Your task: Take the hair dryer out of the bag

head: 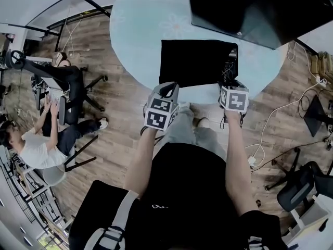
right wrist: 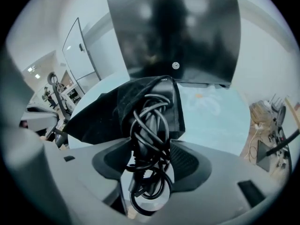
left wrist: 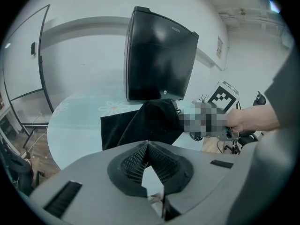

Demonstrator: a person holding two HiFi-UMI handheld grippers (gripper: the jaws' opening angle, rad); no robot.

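Right gripper (right wrist: 152, 159) has its jaws set wide around the hair dryer (right wrist: 151, 125), whose handle is wound in black cable; we think the pads press the cable on both sides, though the dark tangle makes that hard to judge; the dryer's upper part sits in the mouth of the black bag (right wrist: 98, 114), which lies on the round pale table (head: 140, 25); left gripper (left wrist: 148, 145) is closed on nothing, just short of the bag's near edge; behind the bag we see a dark monitor (head: 250, 9)
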